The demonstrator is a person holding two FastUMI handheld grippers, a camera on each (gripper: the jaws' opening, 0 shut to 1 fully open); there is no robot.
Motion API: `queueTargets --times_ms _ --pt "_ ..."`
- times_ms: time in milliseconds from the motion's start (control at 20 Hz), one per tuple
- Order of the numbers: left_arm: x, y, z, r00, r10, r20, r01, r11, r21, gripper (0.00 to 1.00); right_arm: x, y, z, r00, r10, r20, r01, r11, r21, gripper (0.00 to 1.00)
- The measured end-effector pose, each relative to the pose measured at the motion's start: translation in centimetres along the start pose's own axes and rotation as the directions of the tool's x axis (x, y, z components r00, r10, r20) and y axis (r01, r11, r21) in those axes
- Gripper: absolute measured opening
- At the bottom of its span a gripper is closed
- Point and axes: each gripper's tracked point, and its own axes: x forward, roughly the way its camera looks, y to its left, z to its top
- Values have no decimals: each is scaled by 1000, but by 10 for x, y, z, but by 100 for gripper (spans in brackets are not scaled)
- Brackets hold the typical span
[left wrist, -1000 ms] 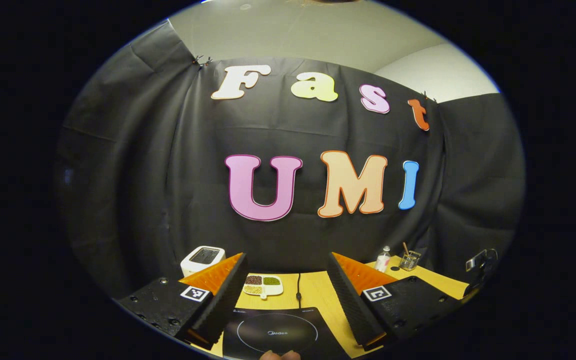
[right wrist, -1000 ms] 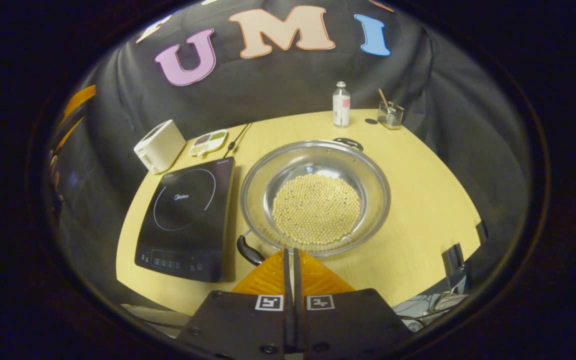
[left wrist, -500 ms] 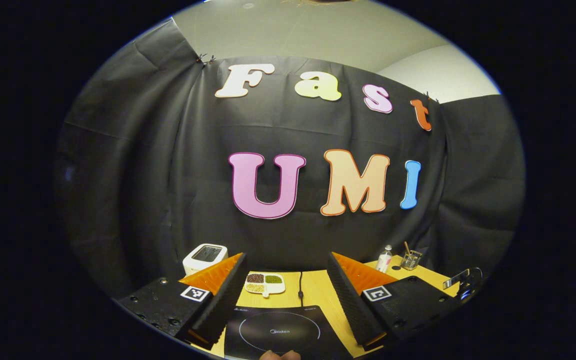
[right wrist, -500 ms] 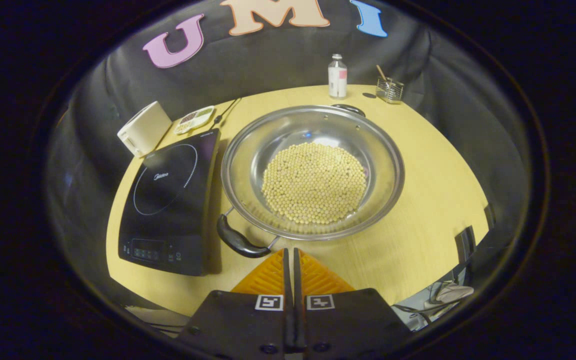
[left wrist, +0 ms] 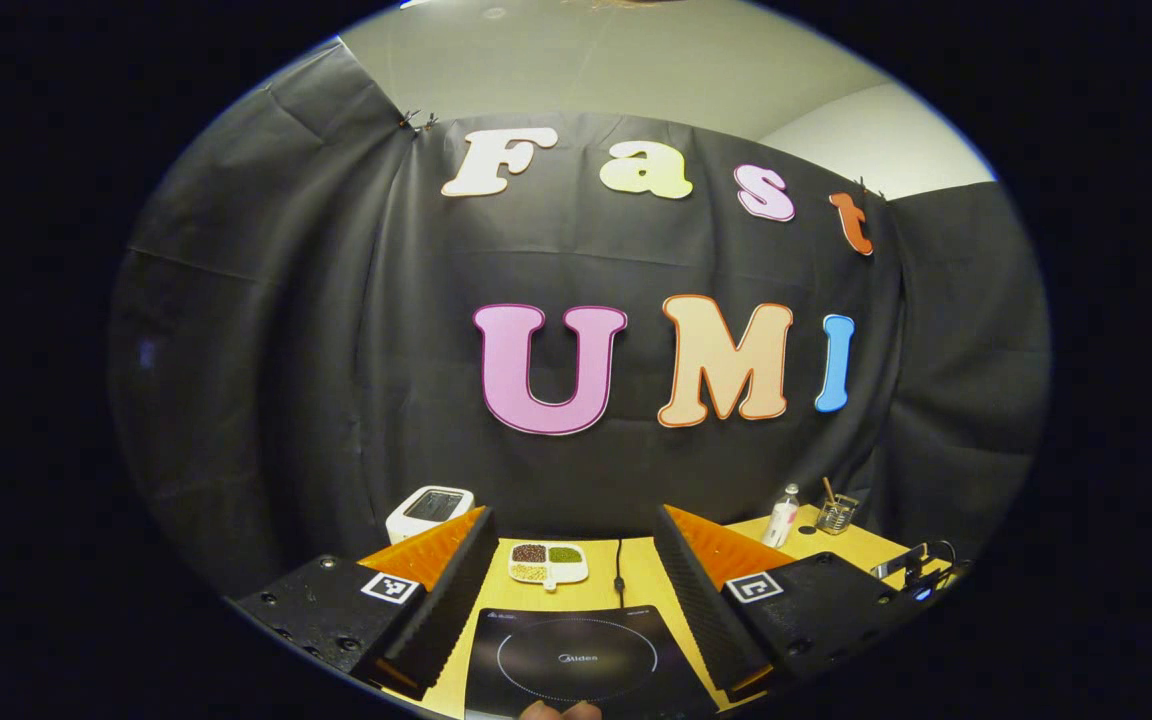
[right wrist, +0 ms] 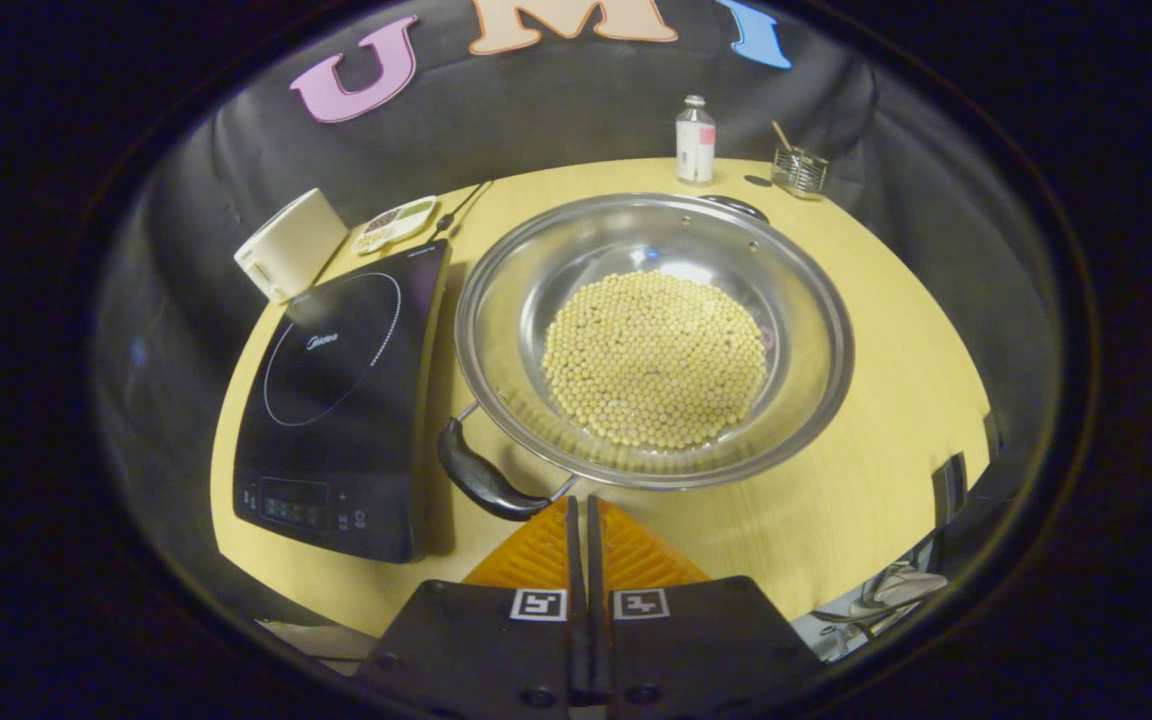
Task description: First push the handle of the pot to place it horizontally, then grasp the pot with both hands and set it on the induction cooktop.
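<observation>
A wide steel pot point(right wrist: 816, 330) holding pale beans point(right wrist: 656, 355) sits on the yellow table, just right of the black induction cooktop point(right wrist: 336, 380). Its near black handle point(right wrist: 481, 480) points toward the lower left; the far handle point(right wrist: 736, 205) lies at the back rim. My right gripper point(right wrist: 579, 505) is shut with nothing between its fingers, its tips just right of the near handle. In the left gripper view my left gripper point(left wrist: 576, 555) stands open above the cooktop point(left wrist: 576, 660), holding nothing.
A white toaster point(right wrist: 286, 245) and a divided dish of grains point(right wrist: 396, 222) stand behind the cooktop, with its cord point(right wrist: 461, 210) trailing back. A small bottle point(right wrist: 694, 140) and a glass with sticks point(right wrist: 801, 172) stand at the far edge. The table's front edge point(right wrist: 336, 600) is close.
The right gripper has come down and closer to the pot, so the near handle now sits right by its tips. The left gripper view has shifted slightly left; its jaws stay open.
</observation>
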Motion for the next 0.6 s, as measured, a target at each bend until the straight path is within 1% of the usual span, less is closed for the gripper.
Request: queueTargets --times_ms 50,100,150,200,250,300,350,400,450,500,550,600 --pt "0 3 0 1000 4 0 -4 1000 -1 95 1 4 0 1000 7 -1 -7 1000 2 2" --pt "0 6 0 1000 9 -2 -9 1000 0 95 2 9 2 1000 15 -1 -15 1000 4 2" --pt "-2 9 -1 1000 15 -3 -15 1000 0 95 4 15 3 1000 24 -4 -24 1000 6 2" --pt "-3 11 -1 1000 18 -4 -18 1000 -2 95 5 19 4 1000 31 -3 -31 999 9 0" --pt "-2 11 -2 1000 22 -7 -22 1000 -3 92 6 24 6 999 39 -4 -39 999 15 0" --pt "-1 12 -4 1000 25 -9 -25 1000 -2 95 8 28 8 999 47 -8 -47 999 25 2" --pt "-3 14 -3 1000 30 -10 -30 1000 0 95 11 31 10 998 54 -9 -54 998 35 2" --pt "-2 17 -2 999 35 -10 -35 999 4 95 13 33 13 998 60 -11 -59 997 43 0" --pt "-4 19 -3 999 40 -11 -40 999 5 95 15 36 15 998 63 -14 -62 997 52 0" --pt "-6 21 -3 999 43 -13 -43 999 6 95 17 40 16 998 66 -14 -65 996 61 2" --pt "-5 22 -4 999 46 -16 -46 999 5 95 20 42 19 997 70 -14 -69 995 69 0" --pt "-5 24 -5 999 51 -19 -51 999 3 95 21 46 22 997 74 -15 -72 994 76 2"
